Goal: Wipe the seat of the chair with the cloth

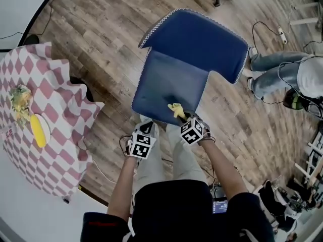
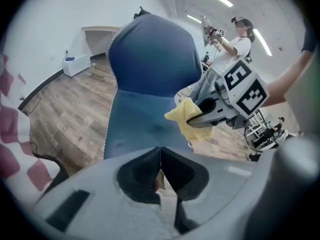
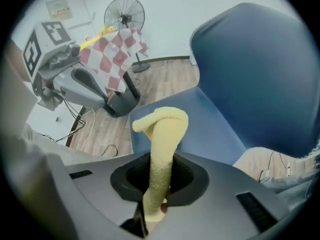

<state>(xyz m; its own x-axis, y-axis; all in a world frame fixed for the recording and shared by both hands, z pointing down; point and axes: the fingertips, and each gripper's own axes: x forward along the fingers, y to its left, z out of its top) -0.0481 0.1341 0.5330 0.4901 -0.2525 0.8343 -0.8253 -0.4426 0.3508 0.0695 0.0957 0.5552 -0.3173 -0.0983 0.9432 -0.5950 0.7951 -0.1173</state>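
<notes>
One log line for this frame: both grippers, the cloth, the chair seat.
left gripper: shut, empty | right gripper: shut on yellow cloth | cloth position: over front of blue chair seat, contact unclear

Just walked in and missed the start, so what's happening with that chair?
A person stands facing a blue chair with a claw in each hand. The right claw is clamped on a yellow cloth and holds it over the front edge of the seat, seemingly just clear of it. The left claw is shut with nothing in it, close beside the right one.
</notes>
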